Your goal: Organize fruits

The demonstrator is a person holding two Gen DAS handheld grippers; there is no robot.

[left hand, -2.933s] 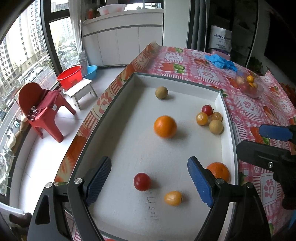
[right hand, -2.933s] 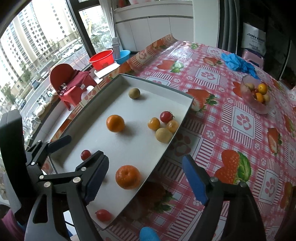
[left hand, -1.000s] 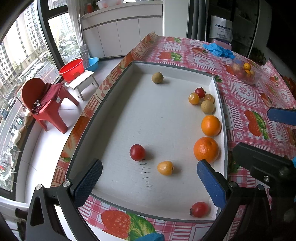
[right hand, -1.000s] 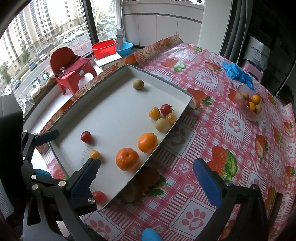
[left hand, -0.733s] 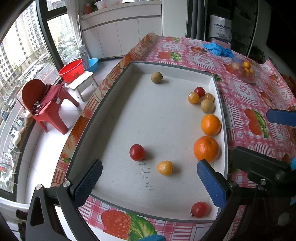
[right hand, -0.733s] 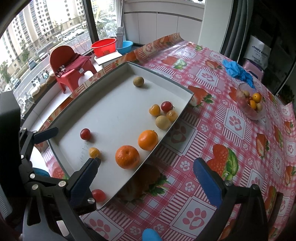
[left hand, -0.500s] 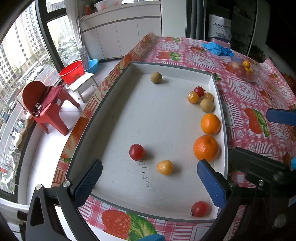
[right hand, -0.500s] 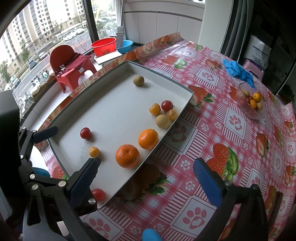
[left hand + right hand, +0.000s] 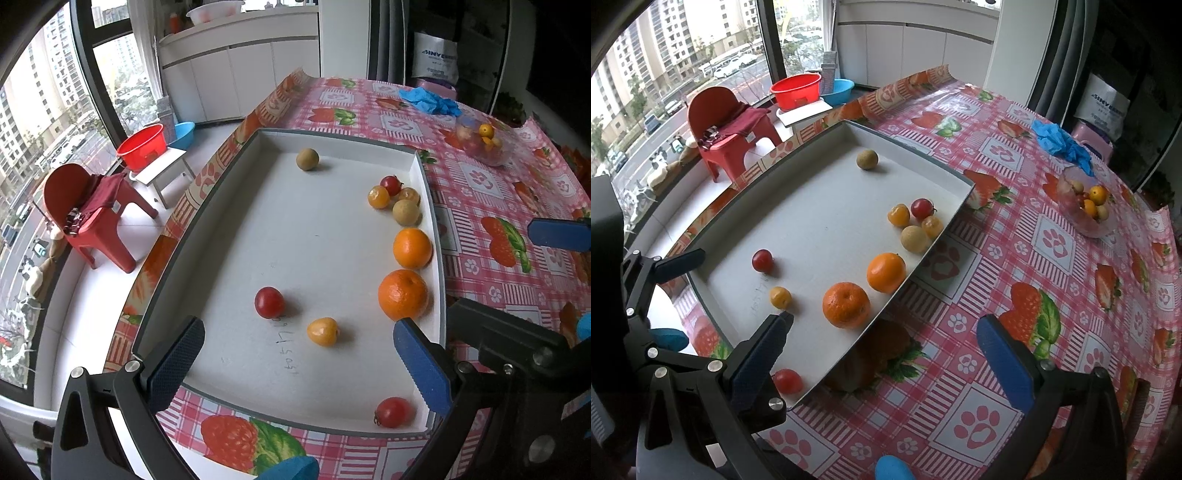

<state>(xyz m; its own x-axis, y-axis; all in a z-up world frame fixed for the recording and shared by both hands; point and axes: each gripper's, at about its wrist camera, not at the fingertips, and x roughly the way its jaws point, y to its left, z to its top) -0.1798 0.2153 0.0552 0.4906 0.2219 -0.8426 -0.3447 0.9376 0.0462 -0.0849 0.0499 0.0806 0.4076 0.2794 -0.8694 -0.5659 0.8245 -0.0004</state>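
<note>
A white tray (image 9: 430, 206) lies on the table. Two oranges (image 9: 403, 294) (image 9: 412, 247) sit in a row along its right wall, behind them a cluster of small fruits (image 9: 397, 195). A red tomato (image 9: 269, 302) and a yellow fruit (image 9: 323, 331) lie near the middle front, another tomato (image 9: 392, 412) in the front right corner, a brown fruit (image 9: 307, 159) at the back. My left gripper (image 9: 299, 362) is open and empty above the tray's front. My right gripper (image 9: 890, 354) is open and empty over the tray's right edge (image 9: 916, 269).
A clear bowl (image 9: 1086, 206) of small fruits and blue gloves (image 9: 1060, 142) are on the pink strawberry tablecloth (image 9: 1052, 280) to the right. A red chair (image 9: 88, 214), a stool and red basin (image 9: 142, 147) stand on the floor to the left.
Since 2.9 s ago the smaller orange has gone from the tray's middle to the right wall beside the larger one. Both grippers have pulled back and up; little has moved over the last second.
</note>
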